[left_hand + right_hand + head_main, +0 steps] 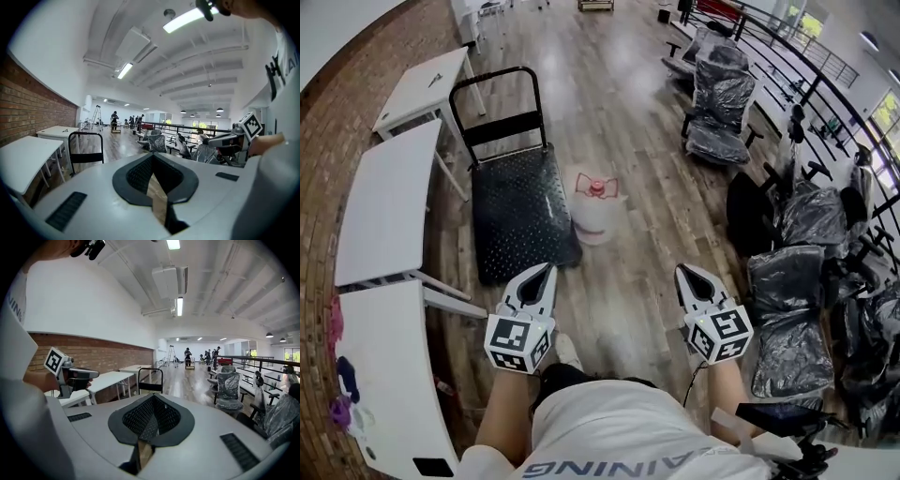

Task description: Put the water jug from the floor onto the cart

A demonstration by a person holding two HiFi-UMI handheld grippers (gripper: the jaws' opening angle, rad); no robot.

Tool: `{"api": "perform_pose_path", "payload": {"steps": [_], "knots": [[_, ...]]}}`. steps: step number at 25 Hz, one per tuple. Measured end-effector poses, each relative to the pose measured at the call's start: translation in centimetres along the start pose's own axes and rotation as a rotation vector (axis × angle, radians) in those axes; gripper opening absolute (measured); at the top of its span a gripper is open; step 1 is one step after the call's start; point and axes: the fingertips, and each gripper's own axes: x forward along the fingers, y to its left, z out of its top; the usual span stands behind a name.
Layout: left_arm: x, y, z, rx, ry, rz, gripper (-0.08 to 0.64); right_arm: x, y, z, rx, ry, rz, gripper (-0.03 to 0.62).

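The water jug (pixel 594 211), clear with a pink cap and handle, stands upright on the wooden floor, close against the right side of the cart (pixel 520 211). The cart is a black flat platform with a black hoop handle (pixel 497 84) at its far end. My left gripper (pixel 547 269) and right gripper (pixel 682 270) hang side by side well short of the jug, both shut and empty. In the left gripper view the gripper (pixel 153 155) has its pads together, and the cart handle (pixel 86 145) shows ahead. The jaws in the right gripper view (pixel 153 397) meet too. The jug is hidden in both gripper views.
White tables (pixel 389 197) line the brick wall on the left. Office chairs wrapped in plastic (pixel 722 103) and a black railing (pixel 825 66) fill the right side. A ladder (pixel 171 355) and people (pixel 188 355) stand far down the hall.
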Motion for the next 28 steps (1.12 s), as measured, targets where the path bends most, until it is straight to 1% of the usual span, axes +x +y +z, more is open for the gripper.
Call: {"api": "perform_pose_path", "payload": {"steps": [6, 10, 13, 16, 19, 23, 28], "knots": [[0.6, 7.3, -0.4, -0.039, 0.006, 0.017, 0.001, 6.2, 2.6, 3.1, -0.041, 0.0, -0.001, 0.005], [0.8, 11.6, -0.7, -0.058, 0.013, 0.017, 0.002, 10.1, 4.9, 3.8, -0.046, 0.023, 0.014, 0.005], [1.0, 14.1, -1.0, -0.057, 0.022, 0.023, 0.002, 12.4, 6.6, 3.8, -0.049, 0.043, 0.038, 0.005], [1.2, 15.9, -1.3, -0.076, 0.021, 0.033, 0.0, 14.2, 7.5, 3.7, -0.061, 0.063, 0.054, 0.005], [1.7, 17.0, -1.9, -0.092, 0.034, 0.033, 0.0, 15.8, 7.3, 4.1, -0.053, 0.063, 0.049, 0.005], [3.2, 18.3, -1.6, -0.08, 0.047, 0.032, 0.002, 18.3, 6.9, 4.6, -0.048, 0.061, 0.059, 0.005], [5.7, 20.1, -0.2, -0.059, 0.042, 0.066, 0.001, 22.2, 5.7, 5.1, -0.042, 0.048, 0.103, 0.005]]}}
